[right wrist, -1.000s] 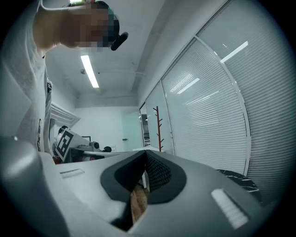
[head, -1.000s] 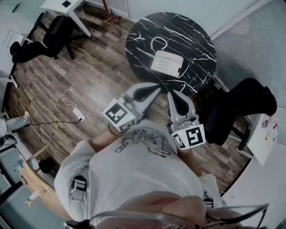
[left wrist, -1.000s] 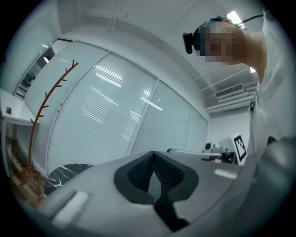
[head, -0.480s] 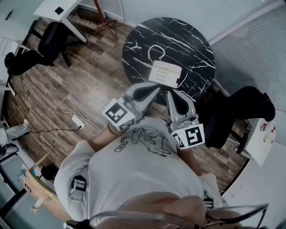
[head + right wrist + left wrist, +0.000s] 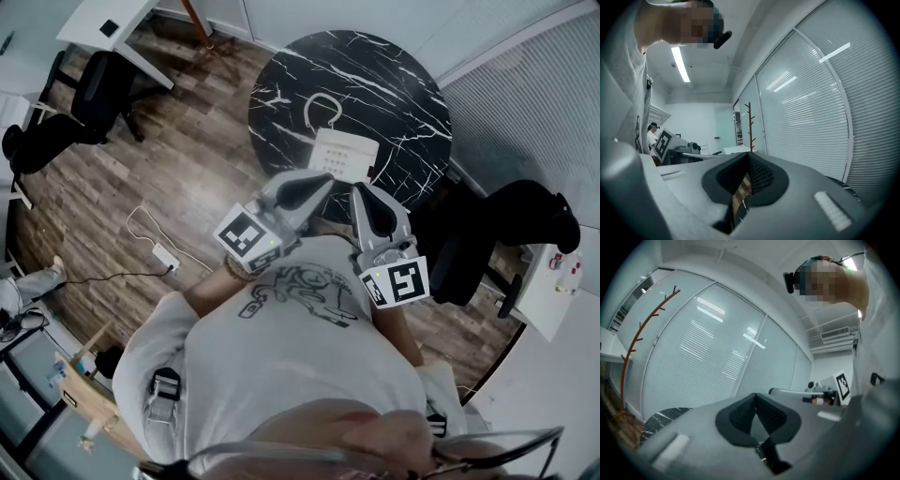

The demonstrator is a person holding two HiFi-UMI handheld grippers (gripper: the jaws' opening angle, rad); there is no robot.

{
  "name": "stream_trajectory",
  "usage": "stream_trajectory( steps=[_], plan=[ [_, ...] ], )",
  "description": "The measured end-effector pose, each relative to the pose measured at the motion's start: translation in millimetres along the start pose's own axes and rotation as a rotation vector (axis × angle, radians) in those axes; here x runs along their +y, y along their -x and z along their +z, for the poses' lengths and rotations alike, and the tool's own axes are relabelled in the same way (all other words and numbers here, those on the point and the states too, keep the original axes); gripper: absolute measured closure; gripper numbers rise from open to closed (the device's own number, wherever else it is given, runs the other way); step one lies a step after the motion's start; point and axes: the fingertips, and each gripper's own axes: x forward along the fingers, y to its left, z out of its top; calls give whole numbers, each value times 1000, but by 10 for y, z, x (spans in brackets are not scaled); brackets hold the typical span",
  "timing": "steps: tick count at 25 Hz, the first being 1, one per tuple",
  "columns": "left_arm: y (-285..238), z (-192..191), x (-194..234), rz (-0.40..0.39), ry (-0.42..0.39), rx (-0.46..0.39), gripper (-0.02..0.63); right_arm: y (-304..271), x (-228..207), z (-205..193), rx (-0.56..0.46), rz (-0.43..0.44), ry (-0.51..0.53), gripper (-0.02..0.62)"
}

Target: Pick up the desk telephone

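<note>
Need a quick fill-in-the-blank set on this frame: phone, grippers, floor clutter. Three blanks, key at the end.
1. The telephone rests on a black marble-look table whose top is ____ in shape.
2. The left gripper and the right gripper both have their jaws ____, with nothing held.
3. The white power strip with its cable lies on the wooden ____.

Missing words: round; shut; floor
</note>
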Motion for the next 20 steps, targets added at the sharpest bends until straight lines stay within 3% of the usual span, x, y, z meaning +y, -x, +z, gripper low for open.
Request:
stream_trajectory(
  steps=[20],
  plan=[
    [-427,-266,160,43,-50,93,603,7,-566,-181,53,-11,-17,588]
  ],
)
